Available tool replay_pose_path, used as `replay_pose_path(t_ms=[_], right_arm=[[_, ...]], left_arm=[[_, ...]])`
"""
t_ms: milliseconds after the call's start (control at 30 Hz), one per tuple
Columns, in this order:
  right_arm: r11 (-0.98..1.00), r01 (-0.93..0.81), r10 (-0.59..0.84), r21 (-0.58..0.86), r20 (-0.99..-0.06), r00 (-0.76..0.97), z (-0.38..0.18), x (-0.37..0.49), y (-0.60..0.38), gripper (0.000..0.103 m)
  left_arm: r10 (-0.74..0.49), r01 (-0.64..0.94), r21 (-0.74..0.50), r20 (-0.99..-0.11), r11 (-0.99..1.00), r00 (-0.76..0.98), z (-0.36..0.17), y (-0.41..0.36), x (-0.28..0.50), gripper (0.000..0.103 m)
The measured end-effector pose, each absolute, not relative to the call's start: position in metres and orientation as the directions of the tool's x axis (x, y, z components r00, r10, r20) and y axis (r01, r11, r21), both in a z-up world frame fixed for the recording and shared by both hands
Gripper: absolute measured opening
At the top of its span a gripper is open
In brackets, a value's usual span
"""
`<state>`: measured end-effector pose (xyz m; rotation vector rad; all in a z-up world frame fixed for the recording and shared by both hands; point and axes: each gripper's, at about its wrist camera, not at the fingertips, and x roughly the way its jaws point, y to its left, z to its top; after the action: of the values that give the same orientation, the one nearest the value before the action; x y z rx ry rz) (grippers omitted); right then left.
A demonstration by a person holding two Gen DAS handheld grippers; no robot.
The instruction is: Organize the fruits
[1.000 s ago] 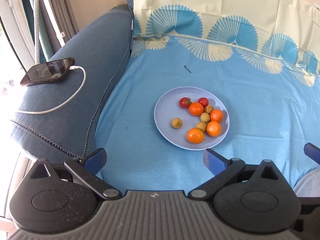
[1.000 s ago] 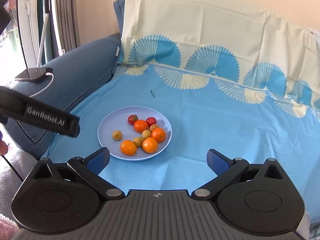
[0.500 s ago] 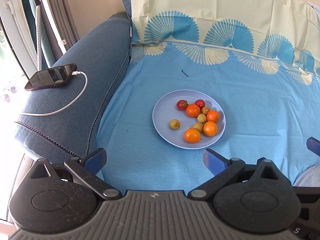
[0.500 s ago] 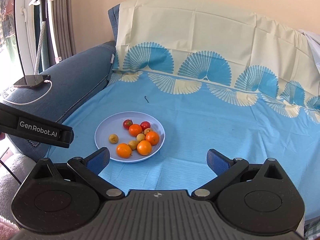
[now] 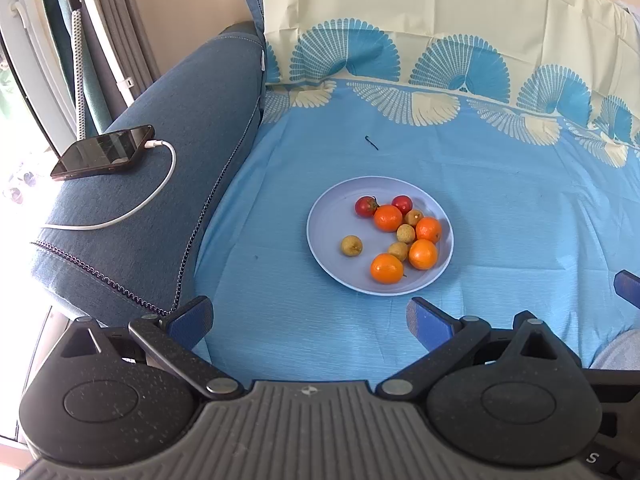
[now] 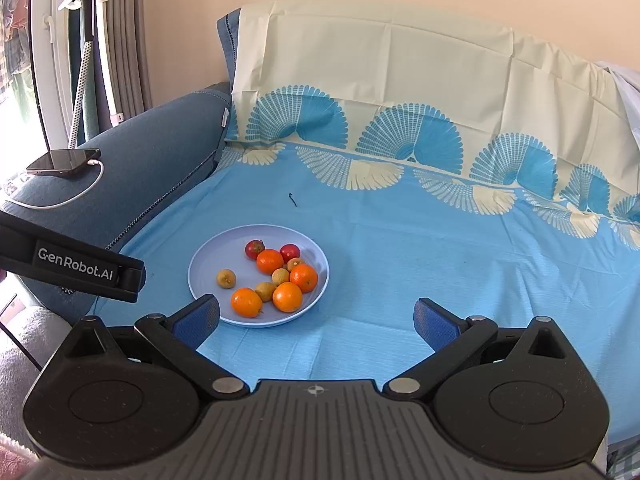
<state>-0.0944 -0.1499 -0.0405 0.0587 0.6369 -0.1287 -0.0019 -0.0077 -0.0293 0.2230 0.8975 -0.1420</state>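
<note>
So here's where we're at: every fruit we can see sits on the pale blue plate [image 5: 320, 232], which rests on the blue patterned sheet [image 5: 520, 216] over the sofa seat. Taking the plate as our landmark: four oranges [image 5: 387, 268] crowd its right half, two red tomatoes [image 5: 365, 205] sit toward its far edge, three small tan longan-looking fruits [image 5: 405, 234] are wedged among the oranges, and one more tan fruit [image 5: 351, 246] sits alone on the plate's left half. Nothing lies off the plate, so this fits either fruits already gathered or a mixed pile awaiting sorting. We can't call that.

Our left gripper [image 5: 310, 316] hovers on the near side of the plate, fingers spread wide and gripping nothing. Our right gripper [image 6: 316, 314] is also on the near side, off to the plate's right, likewise wide and empty.

What worries us:
- The plate sits on soft cushion, so pressing on its rim could tip it and roll everything out.
- Round fruit packed together means nudging one could scatter the neighbours.
- Tomatoes probably bruise or split if squeezed hard.
- The tan ones look tiny against those wide fingers and could easily pop out.
- The phone [image 5: 102, 152] on the armrest left of the plate has a charging cable [image 5: 160, 188] that a careless elbow could snag.
</note>
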Motion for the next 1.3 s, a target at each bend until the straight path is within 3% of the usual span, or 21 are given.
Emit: replay_pose_path(t_ms=[1300], right_arm=[[0.992,0.129,-0.097,0.011,-0.598,0.796,-0.0435,-0.0914,-0.1519,0.102]], left_arm=[[-0.016,0.211,0.145,-0.789,0.967,0.614,-0.0333,-0.0124,-0.003,0.103]])
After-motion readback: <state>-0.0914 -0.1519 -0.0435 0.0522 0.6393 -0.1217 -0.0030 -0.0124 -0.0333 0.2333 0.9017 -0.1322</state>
